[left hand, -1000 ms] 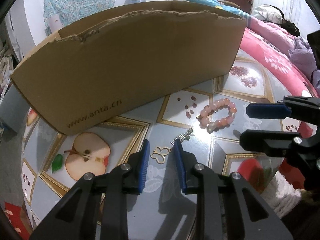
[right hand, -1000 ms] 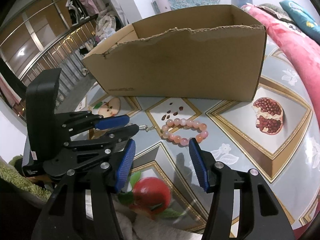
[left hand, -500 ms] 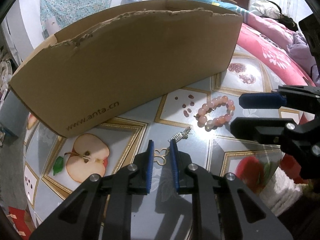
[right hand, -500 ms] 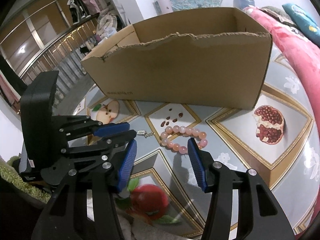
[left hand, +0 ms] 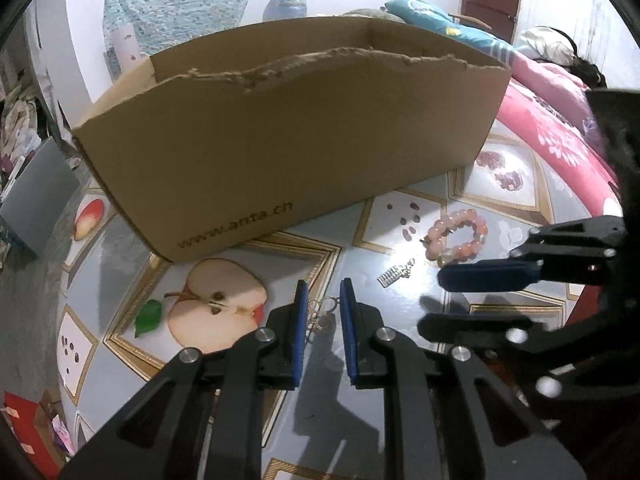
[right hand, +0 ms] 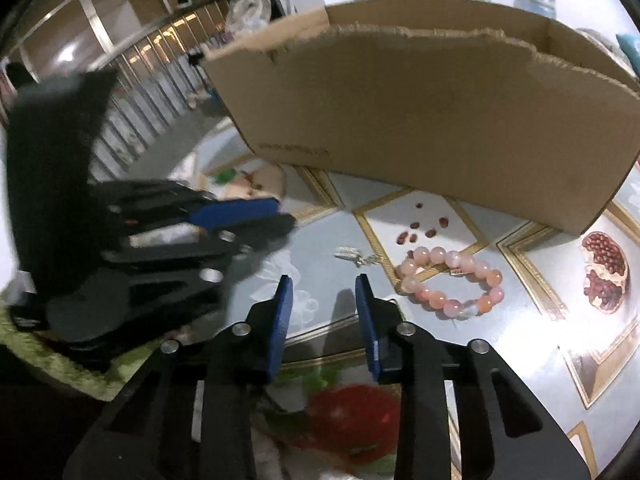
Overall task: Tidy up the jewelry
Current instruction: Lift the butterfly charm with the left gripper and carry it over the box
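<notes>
Jewelry lies scattered on the fruit-print tablecloth [left hand: 120,248] in front of the open cardboard box [left hand: 296,152], probably so that each piece can be lifted over the torn front wall and dropped in.

The left gripper [left hand: 323,312] is nearly closed around a small gold openwork pendant [left hand: 322,314]; its blue pads stand just either side of the piece, and it looks pinched, though contact is hard to confirm. The pendant's long axis runs roughly from 7 to 1 o'clock in the left wrist view, low at 6 o'clock from the box.

The right gripper [right hand: 325,304] has just been closing, yet nothing sits between its pads; they stay partly open over bare cloth. In its view the silver charm [right hand: 354,254] lies at 12 o'clock from the tips, its long axis near 9 to 3. The pink bead bracelet [right hand: 450,280] rests flat as an oval at 2 o'clock, stretched about 10 to 4.
</notes>
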Tool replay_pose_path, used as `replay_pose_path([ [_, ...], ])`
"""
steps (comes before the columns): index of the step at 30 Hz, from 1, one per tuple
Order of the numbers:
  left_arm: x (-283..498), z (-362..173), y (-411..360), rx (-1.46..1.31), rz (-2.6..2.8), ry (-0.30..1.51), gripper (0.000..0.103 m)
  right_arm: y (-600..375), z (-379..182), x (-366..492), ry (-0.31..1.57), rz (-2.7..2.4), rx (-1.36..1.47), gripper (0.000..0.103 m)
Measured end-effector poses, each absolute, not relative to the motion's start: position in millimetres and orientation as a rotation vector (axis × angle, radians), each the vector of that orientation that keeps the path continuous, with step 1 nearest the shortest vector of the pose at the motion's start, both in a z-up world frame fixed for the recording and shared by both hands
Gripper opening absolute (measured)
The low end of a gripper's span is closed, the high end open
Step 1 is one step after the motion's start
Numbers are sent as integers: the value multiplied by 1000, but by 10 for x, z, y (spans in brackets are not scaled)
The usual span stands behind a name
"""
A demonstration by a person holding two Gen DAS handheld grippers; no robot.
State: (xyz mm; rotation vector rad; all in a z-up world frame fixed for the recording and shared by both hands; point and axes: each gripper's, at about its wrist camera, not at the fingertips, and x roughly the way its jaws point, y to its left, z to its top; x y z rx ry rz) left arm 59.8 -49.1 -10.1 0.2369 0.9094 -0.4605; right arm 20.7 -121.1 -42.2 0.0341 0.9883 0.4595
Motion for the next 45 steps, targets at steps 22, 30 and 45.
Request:
replay_pose_path([
  [22, 491, -58, -383, 206, -459, 889, 15, -1217, -408, 334, 935, 451, -112, 0],
  [30, 416, 113, -366, 219, -455, 840, 15, -1377, -222, 223, 911, 478, -6, 0],
  [45, 634, 1215, -350, 156, -577, 609, 15, -1698, 809, 371, 635, 491, 127, 0],
])
